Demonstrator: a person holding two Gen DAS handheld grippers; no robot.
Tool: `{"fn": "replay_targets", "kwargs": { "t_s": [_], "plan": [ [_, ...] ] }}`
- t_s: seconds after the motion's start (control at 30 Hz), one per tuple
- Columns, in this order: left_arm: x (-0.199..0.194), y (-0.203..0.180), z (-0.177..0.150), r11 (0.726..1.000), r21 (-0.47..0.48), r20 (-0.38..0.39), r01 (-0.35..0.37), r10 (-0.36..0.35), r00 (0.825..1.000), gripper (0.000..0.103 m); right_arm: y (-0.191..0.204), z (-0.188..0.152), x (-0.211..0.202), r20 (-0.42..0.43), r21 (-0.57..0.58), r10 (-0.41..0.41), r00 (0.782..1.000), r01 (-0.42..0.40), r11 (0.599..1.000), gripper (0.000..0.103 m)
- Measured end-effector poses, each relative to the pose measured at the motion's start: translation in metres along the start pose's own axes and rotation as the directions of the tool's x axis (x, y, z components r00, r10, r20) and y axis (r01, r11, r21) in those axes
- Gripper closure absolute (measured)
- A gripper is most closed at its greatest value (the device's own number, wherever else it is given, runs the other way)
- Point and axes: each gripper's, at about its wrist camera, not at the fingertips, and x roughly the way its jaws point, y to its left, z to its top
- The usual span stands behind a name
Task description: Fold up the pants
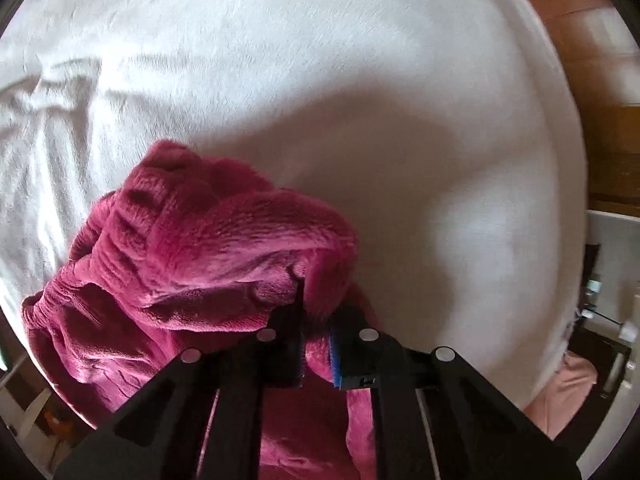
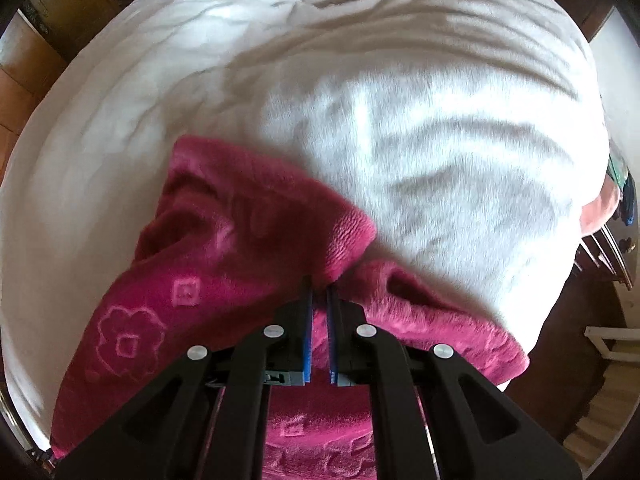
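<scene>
Both of my grippers point steeply down at the pants (image 1: 180, 248), a magenta fleece pair with a pale flower-and-square print, lying bunched on a white bed cover (image 1: 360, 100) near its front edge. My left gripper (image 1: 316, 344) has its fingers (image 1: 286, 344) drawn nearly together around a fold of the fleece; blue pad lining shows on the right-hand finger, and a narrow ridge of fabric sits pinched between the two, with the rest of the garment heaped up and to the left of the tips in a rumpled mound. My right gripper (image 2: 320, 304) is likewise all but closed, its blue-faced fingers (image 2: 307, 320) standing parallel with only a slim gap between them, and the ribbed, hemmed edge of the pants (image 2: 224, 248) meets the tips there and is gripped between them; from that point the cloth spreads down to the left across the cover and trails off to the right along the bed's edge. The white bed cover (image 2: 440, 140) is creased and streaked with shadow beyond the garment. Brown wooden flooring (image 1: 592, 60) shows past the bed's far side in the left wrist view, and a pale pink cloth (image 1: 568, 392) lies off the bed's edge at lower right.
</scene>
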Motion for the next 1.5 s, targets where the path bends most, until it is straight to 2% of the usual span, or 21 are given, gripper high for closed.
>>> {"fn": "replay_targets", "kwargs": {
  "t_s": [0.2, 0.4, 0.43, 0.57, 0.77, 0.83, 1.0, 1.1, 1.2, 1.23, 1.33, 1.43, 1.47, 1.5],
  "plan": [
    [-0.066, -0.008, -0.012, 0.986, 0.107, 0.037, 0.128, -0.132, 0.991, 0.097, 0.012, 0.008, -0.043, 0.084, -0.026, 0.074, 0.994, -0.072, 0.997, 0.098],
    [-0.129, 0.036, -0.036, 0.961, 0.183, 0.029, 0.208, -0.217, 0.976, 0.098, -0.003, -0.006, -0.086, 0.144, -0.018, 0.097, 0.985, -0.096, 0.995, 0.098],
    [-0.138, 0.039, -0.046, 0.958, 0.190, 0.028, 0.213, -0.222, 0.975, 0.098, -0.006, -0.009, -0.090, 0.147, -0.015, 0.092, 0.985, -0.091, 0.996, 0.098],
    [-0.162, 0.092, -0.069, 0.955, 0.197, 0.024, 0.220, -0.229, 0.973, 0.098, -0.032, -0.028, -0.100, 0.149, 0.006, 0.056, 0.987, -0.058, 0.998, 0.098],
    [-0.160, 0.157, -0.107, 0.963, 0.217, 0.007, 0.159, -0.164, 0.986, 0.098, -0.079, -0.075, -0.092, 0.097, 0.011, -0.044, 0.994, 0.043, 0.999, 0.098],
    [-0.151, 0.183, -0.117, 0.968, 0.225, -0.015, 0.111, -0.111, 0.994, 0.098, -0.094, -0.091, -0.083, 0.060, 0.024, -0.070, 0.996, 0.068, 0.997, 0.098],
    [-0.116, 0.231, -0.135, 0.975, 0.221, -0.052, 0.005, 0.006, 0.999, 0.098, -0.114, -0.121, -0.058, 0.015, 0.021, -0.122, 0.992, 0.122, 0.992, 0.098],
    [-0.096, 0.251, -0.140, 0.972, 0.232, -0.054, -0.032, 0.046, 0.997, 0.097, -0.120, -0.131, -0.054, 0.026, -0.006, -0.162, 0.986, 0.162, 0.987, 0.098],
    [-0.083, 0.258, -0.139, 0.963, 0.264, -0.040, -0.057, 0.070, 0.997, 0.097, -0.124, -0.132, -0.042, 0.051, -0.040, -0.253, 0.966, 0.255, 0.966, 0.102],
    [-0.079, 0.260, -0.140, 0.960, 0.272, -0.038, -0.064, 0.077, 0.996, 0.097, -0.126, -0.133, -0.039, 0.051, -0.046, -0.261, 0.964, 0.264, 0.964, 0.102],
    [-0.069, 0.261, -0.144, 0.945, 0.310, -0.033, -0.101, 0.117, 0.993, 0.096, -0.130, -0.133, -0.035, 0.042, -0.035, -0.243, 0.969, 0.244, 0.969, 0.102],
    [-0.065, 0.259, -0.148, 0.933, 0.337, -0.027, -0.126, 0.144, 0.989, 0.095, -0.134, -0.133, -0.036, 0.023, 0.005, -0.137, 0.990, 0.137, 0.991, 0.098],
    [-0.064, 0.258, -0.148, 0.933, 0.336, -0.028, -0.128, 0.146, 0.989, 0.095, -0.136, -0.132, -0.036, 0.010, 0.026, -0.089, 0.996, 0.089, 0.996, 0.092],
    [-0.063, 0.259, -0.148, 0.934, 0.332, -0.034, -0.130, 0.149, 0.988, 0.094, -0.138, -0.132, -0.036, 0.006, 0.045, -0.057, 0.998, 0.057, 0.997, 0.074]
  ]
}}
